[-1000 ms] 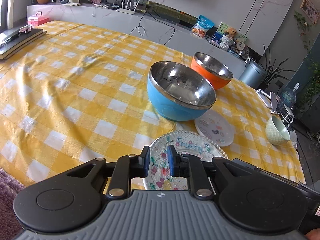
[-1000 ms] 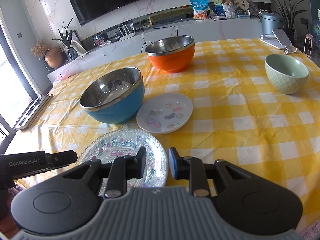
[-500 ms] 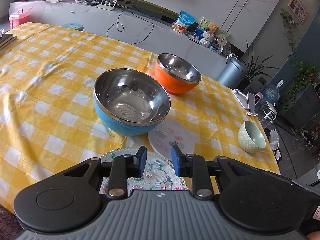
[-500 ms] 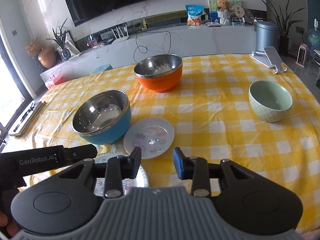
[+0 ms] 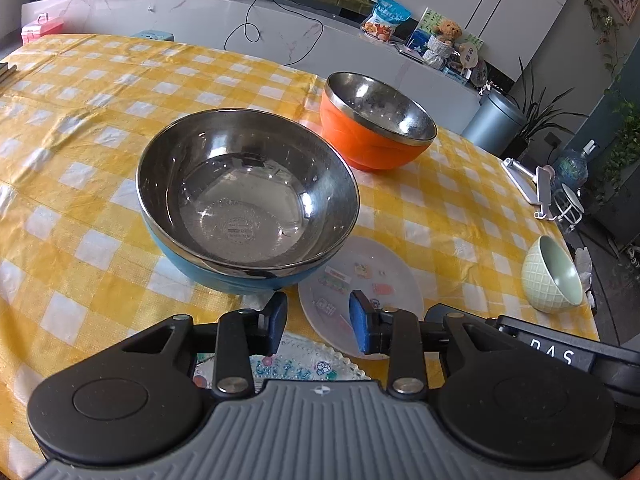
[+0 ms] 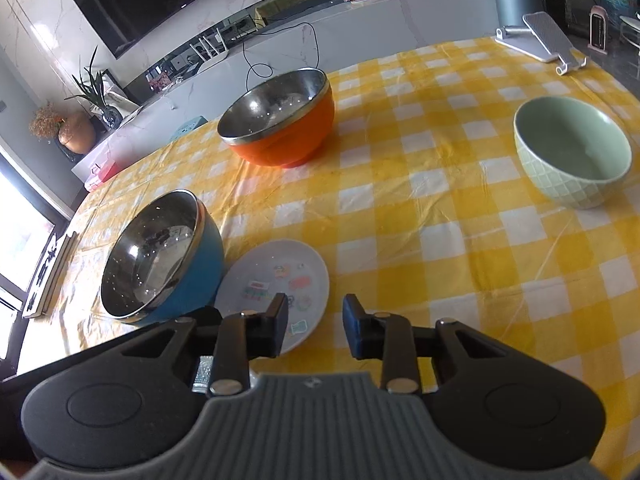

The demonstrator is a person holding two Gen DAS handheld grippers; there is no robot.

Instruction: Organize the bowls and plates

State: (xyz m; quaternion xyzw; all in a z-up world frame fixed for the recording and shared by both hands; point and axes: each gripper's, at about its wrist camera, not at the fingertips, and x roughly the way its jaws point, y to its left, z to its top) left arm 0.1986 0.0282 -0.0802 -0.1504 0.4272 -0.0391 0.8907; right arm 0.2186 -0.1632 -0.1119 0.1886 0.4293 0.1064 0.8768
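A blue steel-lined bowl [image 5: 248, 200] stands on the yellow checked tablecloth [image 5: 80, 184], with an orange steel-lined bowl [image 5: 376, 120] behind it. A small white sticker plate [image 5: 360, 280] lies beside the blue bowl. A patterned glass plate [image 5: 288, 364] is mostly hidden under my left gripper [image 5: 318, 322], whose jaws are opening with nothing between them, just short of the blue bowl. My right gripper [image 6: 314, 326] hovers over the near edge of the white plate [image 6: 276, 280]; its jaws are closing on nothing. A green ceramic bowl [image 6: 572, 156] sits far right, apart from both.
A white phone stand [image 6: 540, 36] rests at the table's far right corner. The table edge drops off just past the green bowl [image 5: 552, 276]. A grey bin [image 5: 496, 120] and a long counter with cables stand beyond the table.
The left gripper has moved in toward the blue bowl and its jaws have widened; the patterned plate slid under it. The right gripper has drifted right and rolled, and the patterned plate left its view.
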